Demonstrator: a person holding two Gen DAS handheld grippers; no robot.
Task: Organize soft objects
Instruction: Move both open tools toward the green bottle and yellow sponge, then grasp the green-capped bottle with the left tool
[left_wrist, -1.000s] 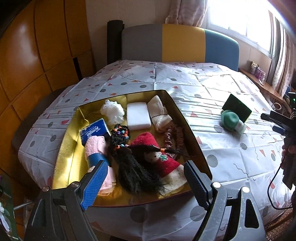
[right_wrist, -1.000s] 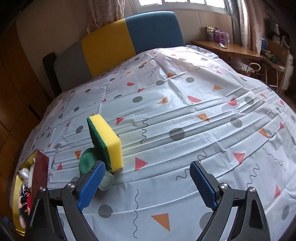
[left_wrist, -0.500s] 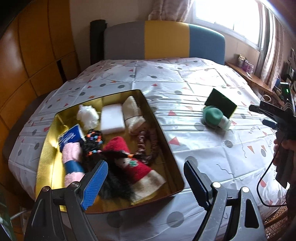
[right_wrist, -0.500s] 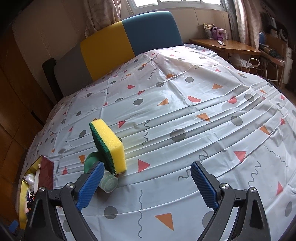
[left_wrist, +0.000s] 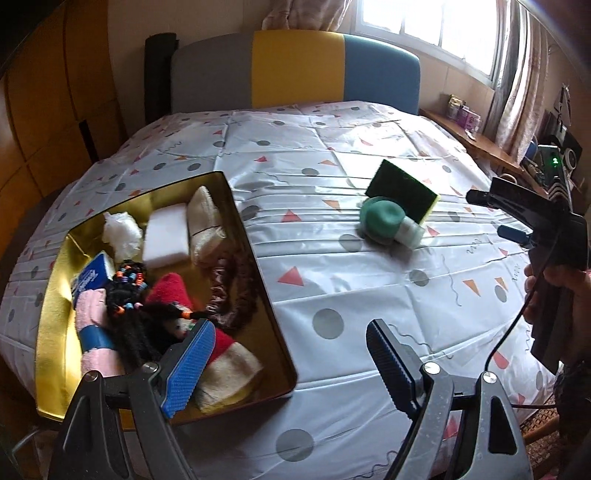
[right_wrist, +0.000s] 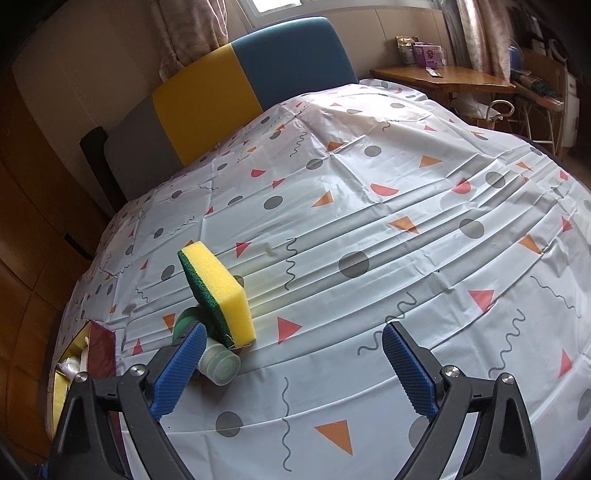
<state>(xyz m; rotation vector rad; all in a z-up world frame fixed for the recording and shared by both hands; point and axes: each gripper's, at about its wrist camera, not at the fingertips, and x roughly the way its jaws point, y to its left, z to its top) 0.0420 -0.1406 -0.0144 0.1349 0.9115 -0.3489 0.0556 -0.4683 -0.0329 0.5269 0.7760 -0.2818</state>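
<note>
A gold tin (left_wrist: 55, 306) on the left of the table holds several soft things: a rag doll in red (left_wrist: 173, 299), a pink towel (left_wrist: 92, 332), a white sponge block (left_wrist: 164, 236), a cotton ball (left_wrist: 122, 232) and a dark scrunchie (left_wrist: 236, 291). My left gripper (left_wrist: 284, 362) hovers open over the tin's near right corner, holding nothing. A yellow-green sponge (right_wrist: 218, 291) (left_wrist: 402, 192) leans on a green squishy toy (left_wrist: 384, 221) (right_wrist: 218, 365) at mid-table. My right gripper (right_wrist: 291, 369) is open just in front of them, empty; it also shows at the right edge of the left wrist view (left_wrist: 495, 214).
A patterned white tablecloth (right_wrist: 369, 221) covers the round table. A grey, yellow and blue chair back (left_wrist: 295, 70) stands at the far side. A wooden shelf with small boxes (right_wrist: 443, 74) sits under the window at right. A person's hand (left_wrist: 561, 288) grips the right tool.
The left gripper has swung to the right, so the tin slid left in its view. The right gripper has edged nearer the sponge and the green toy. Both stayed open.
</note>
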